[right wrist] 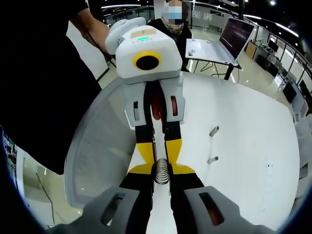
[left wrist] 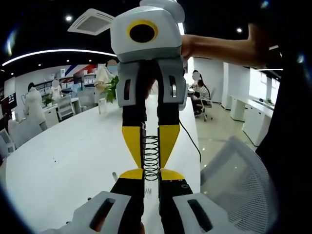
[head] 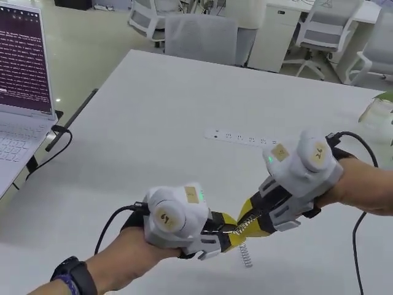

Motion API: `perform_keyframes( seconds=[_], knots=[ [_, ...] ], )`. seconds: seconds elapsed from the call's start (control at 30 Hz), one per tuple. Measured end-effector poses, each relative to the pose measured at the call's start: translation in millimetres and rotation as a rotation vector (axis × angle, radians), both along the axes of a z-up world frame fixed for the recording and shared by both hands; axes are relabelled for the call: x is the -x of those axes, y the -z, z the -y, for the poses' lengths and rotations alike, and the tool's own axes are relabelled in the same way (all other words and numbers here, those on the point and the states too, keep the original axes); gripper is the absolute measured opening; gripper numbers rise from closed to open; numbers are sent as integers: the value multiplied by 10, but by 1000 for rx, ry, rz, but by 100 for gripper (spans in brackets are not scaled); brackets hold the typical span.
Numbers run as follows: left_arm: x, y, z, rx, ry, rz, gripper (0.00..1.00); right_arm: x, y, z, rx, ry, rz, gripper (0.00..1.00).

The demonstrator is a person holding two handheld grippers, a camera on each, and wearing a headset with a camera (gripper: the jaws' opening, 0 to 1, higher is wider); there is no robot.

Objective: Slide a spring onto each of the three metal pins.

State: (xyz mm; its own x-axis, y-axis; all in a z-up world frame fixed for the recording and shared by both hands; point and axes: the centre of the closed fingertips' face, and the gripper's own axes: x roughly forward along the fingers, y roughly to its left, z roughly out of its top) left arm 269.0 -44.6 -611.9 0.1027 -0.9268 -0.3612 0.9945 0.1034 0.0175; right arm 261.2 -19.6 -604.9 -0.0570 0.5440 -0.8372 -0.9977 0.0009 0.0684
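Right hand-held gripper [right wrist: 162, 169] pinching coiled steel wire spring [left wrist: 151, 156], left hand-held gripper [left wrist: 151, 177] tip to tip with it, jaws narrowed on thin metal pin [right wrist: 154, 145], second wire spring [head: 246, 254] and short metal pin [right wrist: 214, 130] loose on white bench [head: 184, 110]

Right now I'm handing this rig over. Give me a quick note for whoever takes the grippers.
Left gripper: shut on what looks like a thin pin, pointed at the other gripper.
Right gripper: shut on a spring, tip to tip with the left, with the spring at the pin's end.
On the table: two bare pins lying loose, and a spare spring by the jaw tips.
Done: no pin clearly fitted yet.
Left: seat this spring, then do both bare pins.
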Motion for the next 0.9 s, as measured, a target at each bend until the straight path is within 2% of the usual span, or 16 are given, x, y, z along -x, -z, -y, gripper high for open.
perform_keyframes(
  seconds=[0.4, 0.9],
  knots=[
    [-29, 25, -17, 5, -8, -11, 2, -27, 18, -18, -3, 6, 22, 8],
    [-14, 80, -29, -2, -23, -28, 5, -25, 65, -9, 12, 12, 15, 8]
  ],
)
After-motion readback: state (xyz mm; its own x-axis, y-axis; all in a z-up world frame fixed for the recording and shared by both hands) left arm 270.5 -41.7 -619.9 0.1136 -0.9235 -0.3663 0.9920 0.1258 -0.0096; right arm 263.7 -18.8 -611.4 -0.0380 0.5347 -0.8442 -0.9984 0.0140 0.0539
